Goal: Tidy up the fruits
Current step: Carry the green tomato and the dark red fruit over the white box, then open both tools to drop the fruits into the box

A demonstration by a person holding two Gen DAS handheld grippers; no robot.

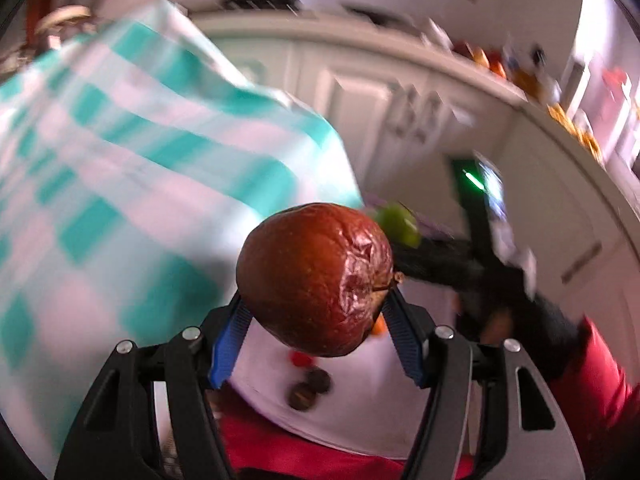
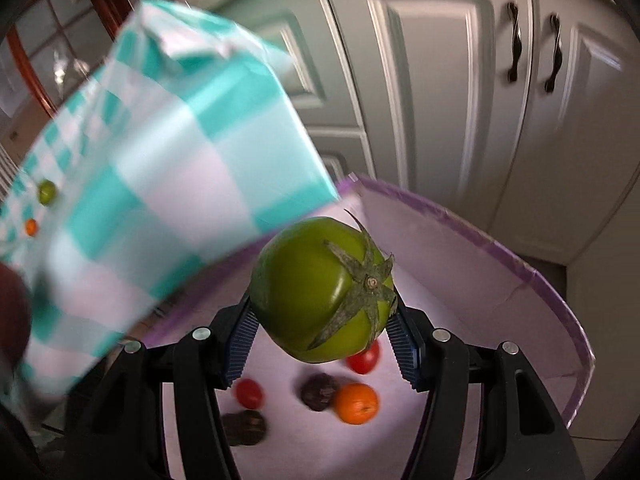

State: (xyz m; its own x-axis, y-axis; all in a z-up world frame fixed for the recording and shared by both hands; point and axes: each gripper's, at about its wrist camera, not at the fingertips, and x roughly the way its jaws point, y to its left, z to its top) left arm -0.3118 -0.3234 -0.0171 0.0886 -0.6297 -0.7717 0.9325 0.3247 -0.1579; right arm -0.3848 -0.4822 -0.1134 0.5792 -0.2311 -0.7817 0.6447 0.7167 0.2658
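Observation:
My left gripper [image 1: 316, 312] is shut on a wrinkled dark red apple [image 1: 316, 280] and holds it above a white box [image 1: 360, 396]. My right gripper [image 2: 322, 322] is shut on a green tomato [image 2: 320, 288] over the same white box with a purple rim [image 2: 472, 240]. In the box lie two red tomatoes [image 2: 249, 393], an orange [image 2: 356, 403] and two dark wrinkled fruits [image 2: 318, 391]. The green tomato [image 1: 398, 224] and the right gripper also show in the left wrist view, beyond the apple.
A table under a teal and white checked cloth [image 2: 160, 168] stands to the left of the box; a small green fruit [image 2: 47, 191] and a small orange one [image 2: 31, 226] lie on it. White cabinet doors [image 2: 440, 100] stand behind.

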